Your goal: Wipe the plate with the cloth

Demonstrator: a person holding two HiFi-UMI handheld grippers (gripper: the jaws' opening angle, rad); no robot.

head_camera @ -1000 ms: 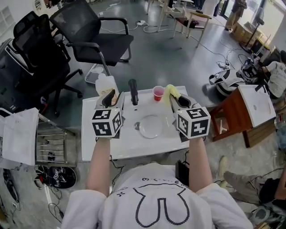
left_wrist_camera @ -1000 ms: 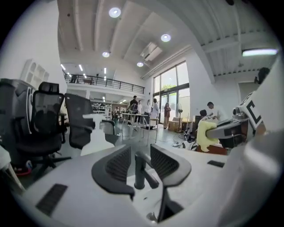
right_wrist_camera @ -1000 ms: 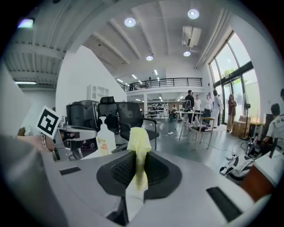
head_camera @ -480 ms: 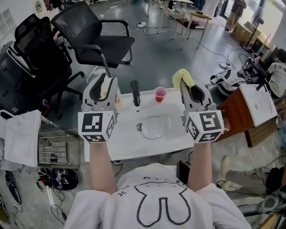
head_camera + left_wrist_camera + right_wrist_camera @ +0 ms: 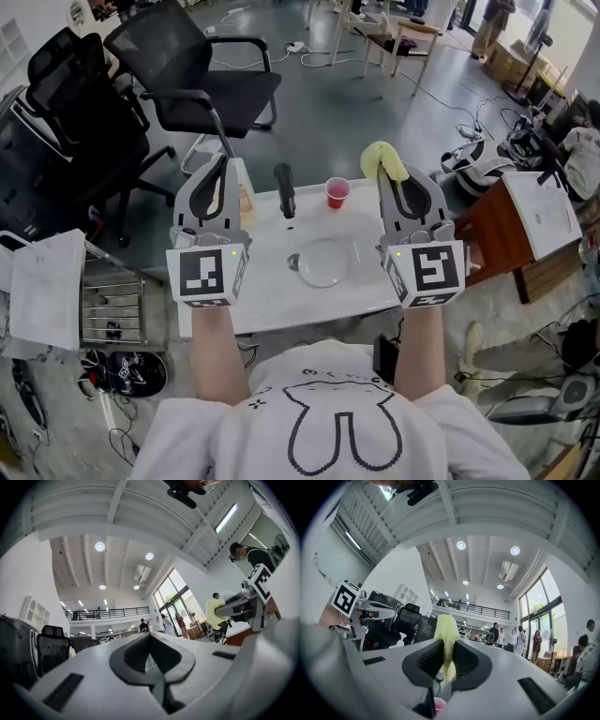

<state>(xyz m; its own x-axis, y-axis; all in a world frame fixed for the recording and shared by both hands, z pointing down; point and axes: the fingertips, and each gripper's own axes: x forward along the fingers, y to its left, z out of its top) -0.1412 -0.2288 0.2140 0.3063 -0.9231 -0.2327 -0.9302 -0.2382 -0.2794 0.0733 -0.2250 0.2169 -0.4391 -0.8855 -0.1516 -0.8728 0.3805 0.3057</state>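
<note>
A grey office floor is spreading out beyond a small white tabletop [image 5: 272, 305], with black office chairs [image 5: 192, 70] crowding its far left corner and a low wooden stand [image 5: 487, 239] sitting near its right edge. The near edge is lying just under both marker cubes, each showing a black-and-white square pattern.

The left hand-held gripper [image 5: 225, 167] is hanging above the tabletop's left side, clenched with nothing between its jaws; its own view shows the pads meeting against ceiling and windows. The right hand-held gripper [image 5: 394, 180] is hovering over the right side, grasping the yellow cloth [image 5: 382, 157], which is poking up past its tips.

The clear plate [image 5: 323, 262] is lying between and below the two hand-held grippers, apart from both, with open tabletop around it. Beyond it, a red cup [image 5: 336, 192] is standing just left of the right hand-held gripper, beside a black upright object [image 5: 283, 190]. A pale item [image 5: 246, 195] is half hiding behind the left hand-held gripper, too covered to identify.
</note>
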